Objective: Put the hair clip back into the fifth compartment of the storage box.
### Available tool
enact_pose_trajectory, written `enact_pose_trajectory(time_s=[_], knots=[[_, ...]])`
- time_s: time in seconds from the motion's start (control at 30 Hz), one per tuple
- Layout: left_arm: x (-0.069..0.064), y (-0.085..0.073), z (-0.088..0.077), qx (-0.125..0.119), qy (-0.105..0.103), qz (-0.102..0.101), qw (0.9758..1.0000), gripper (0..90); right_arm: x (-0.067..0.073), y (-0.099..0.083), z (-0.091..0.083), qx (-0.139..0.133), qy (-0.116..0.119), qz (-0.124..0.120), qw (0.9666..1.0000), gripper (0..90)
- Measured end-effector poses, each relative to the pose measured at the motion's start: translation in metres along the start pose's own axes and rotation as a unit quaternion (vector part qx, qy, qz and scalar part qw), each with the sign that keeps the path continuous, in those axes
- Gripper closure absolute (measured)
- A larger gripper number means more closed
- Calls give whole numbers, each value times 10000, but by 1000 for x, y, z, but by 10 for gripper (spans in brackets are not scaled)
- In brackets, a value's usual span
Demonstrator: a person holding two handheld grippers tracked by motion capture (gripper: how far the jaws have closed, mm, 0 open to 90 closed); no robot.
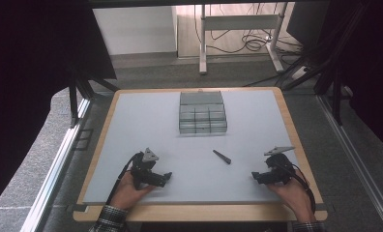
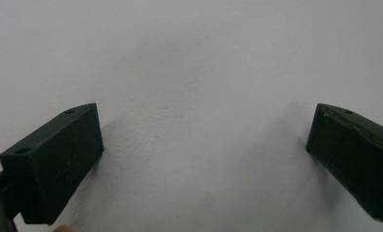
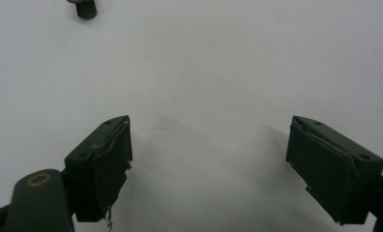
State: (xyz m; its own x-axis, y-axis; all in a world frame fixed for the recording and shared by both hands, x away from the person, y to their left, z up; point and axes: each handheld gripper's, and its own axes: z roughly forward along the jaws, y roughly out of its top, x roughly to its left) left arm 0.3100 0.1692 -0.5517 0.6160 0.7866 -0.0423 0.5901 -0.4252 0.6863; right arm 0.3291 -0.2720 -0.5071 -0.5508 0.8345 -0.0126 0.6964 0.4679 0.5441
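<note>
A small dark tapered stick [image 1: 222,156] lies on the pale table top [image 1: 146,125], right of the middle. My left gripper [image 1: 168,177] rests low near the front left and points right; in the left gripper view its jaws [image 2: 204,128] stand wide apart over bare table, open with nothing between them. My right gripper [image 1: 254,177] sits near the front right and points left, a short way in front of the stick. Its jaws [image 3: 209,135] are open over bare table, and a dark stub [image 3: 86,8] shows at the top left of the right gripper view.
A grey box [image 1: 202,113] with a lid and several small compartments stands at the middle back of the table. The table has a wooden rim [image 1: 199,211]. Black curtains hang at both sides, and a desk frame [image 1: 240,34] with cables stands beyond.
</note>
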Motion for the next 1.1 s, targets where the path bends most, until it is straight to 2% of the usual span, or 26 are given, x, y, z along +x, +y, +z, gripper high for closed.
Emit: enact_pose_trajectory(time_s=[0.13,0.27,0.5,0.7,0.87,1.1], knots=[[0,0,0,0,1,1,10000,0,1,2,0,91,108,-81,9999,232],[0,0,0,3,1,3,10000,0,5,3,1,178,205,-143,9995,246],[0,0,0,1,1,1,10000,0,10,7,2,252,175,-255,9992,247],[0,0,0,3,0,4,10000,0,14,16,0,259,143,-434,9986,308],[0,0,0,3,2,2,10000,0,15,20,1,303,155,-536,9980,318],[0,0,0,2,2,2,10000,0,18,31,-1,374,191,-499,9979,329]])
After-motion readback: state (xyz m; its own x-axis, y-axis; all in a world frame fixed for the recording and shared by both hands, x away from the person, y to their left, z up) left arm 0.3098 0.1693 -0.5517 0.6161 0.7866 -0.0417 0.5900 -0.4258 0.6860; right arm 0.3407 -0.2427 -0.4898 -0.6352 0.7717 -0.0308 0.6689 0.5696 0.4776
